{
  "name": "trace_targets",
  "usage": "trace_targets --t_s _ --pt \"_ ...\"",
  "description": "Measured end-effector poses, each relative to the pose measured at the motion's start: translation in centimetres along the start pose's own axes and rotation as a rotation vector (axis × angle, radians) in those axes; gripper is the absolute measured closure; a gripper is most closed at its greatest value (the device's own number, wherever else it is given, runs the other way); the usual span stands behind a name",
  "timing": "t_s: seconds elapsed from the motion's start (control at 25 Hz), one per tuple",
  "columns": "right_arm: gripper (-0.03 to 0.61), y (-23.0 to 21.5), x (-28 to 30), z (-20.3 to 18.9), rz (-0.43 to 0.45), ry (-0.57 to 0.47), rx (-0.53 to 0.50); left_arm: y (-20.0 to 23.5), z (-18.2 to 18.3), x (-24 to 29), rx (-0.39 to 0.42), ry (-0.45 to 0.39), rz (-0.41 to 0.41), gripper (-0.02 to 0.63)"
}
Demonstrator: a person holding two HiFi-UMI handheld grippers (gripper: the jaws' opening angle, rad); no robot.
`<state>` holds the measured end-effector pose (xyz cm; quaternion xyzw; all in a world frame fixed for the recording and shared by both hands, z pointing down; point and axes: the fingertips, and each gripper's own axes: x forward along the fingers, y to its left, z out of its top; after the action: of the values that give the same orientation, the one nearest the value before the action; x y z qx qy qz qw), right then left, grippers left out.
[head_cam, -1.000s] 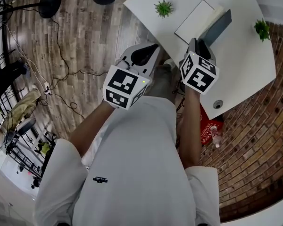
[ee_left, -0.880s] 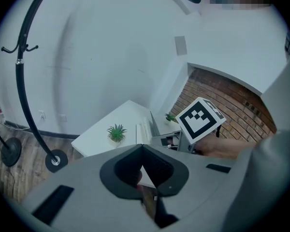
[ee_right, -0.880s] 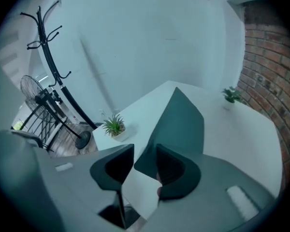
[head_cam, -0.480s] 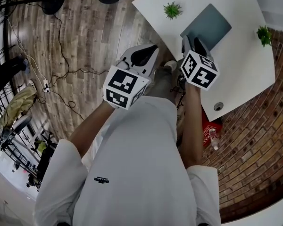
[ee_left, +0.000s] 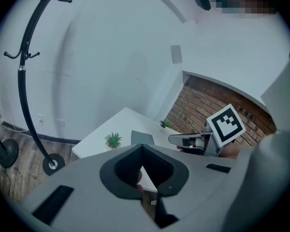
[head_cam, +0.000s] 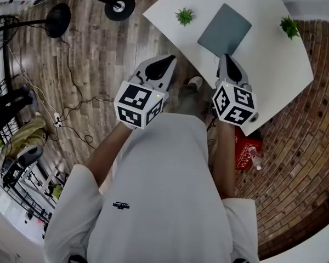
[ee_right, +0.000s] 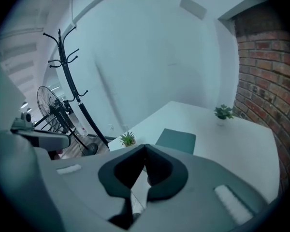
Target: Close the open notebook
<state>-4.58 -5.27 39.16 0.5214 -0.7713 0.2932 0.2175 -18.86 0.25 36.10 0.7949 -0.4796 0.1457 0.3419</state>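
The notebook (head_cam: 225, 30) lies flat and closed on the white table (head_cam: 266, 64), its grey-blue cover up. It also shows in the left gripper view as the notebook (ee_left: 142, 138) and in the right gripper view as the notebook (ee_right: 176, 140). My right gripper (head_cam: 226, 57) hovers just short of its near edge, clear of it, jaws shut on nothing; the right gripper (ee_right: 145, 147) shows its tips together. My left gripper (head_cam: 168, 60) is off the table's left corner over the floor, and the left gripper (ee_left: 142, 147) is shut and holds nothing.
Two small potted plants stand on the table, one (head_cam: 184, 16) left of the notebook and one (head_cam: 288, 26) at the right edge. A coat stand base (head_cam: 119, 6), a fan base (head_cam: 57, 11) and cables lie on the wooden floor. A red bag (head_cam: 245, 152) sits by the brick floor.
The notebook's raised cover came down flat and the notebook is now closed. My right gripper drew back from it, rose and shut. The left gripper rose a little.
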Motion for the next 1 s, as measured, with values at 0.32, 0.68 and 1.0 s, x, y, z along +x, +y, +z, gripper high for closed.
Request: trace_targets --t_s 0.32,0.68,1.0 --pt "0.568 -0.8 -5.0 2.8 -0.019 -0.114 0.021 -1.5 2.3 -1.3 0.042 -0.041 -0.042 0.611" --pt "0.569 -1.2 -13.2 8.7 -0.069 -0.33 -0.082 -3.4 5.9 -4.0 0.117 -0.106 -0.101 0.611" --pt "0.568 -2.9 -18.4 10.2 -0.176 -0.479 -0.067 -5.4 9.1 -5.6 0.193 -0.188 -0.155 0.611"
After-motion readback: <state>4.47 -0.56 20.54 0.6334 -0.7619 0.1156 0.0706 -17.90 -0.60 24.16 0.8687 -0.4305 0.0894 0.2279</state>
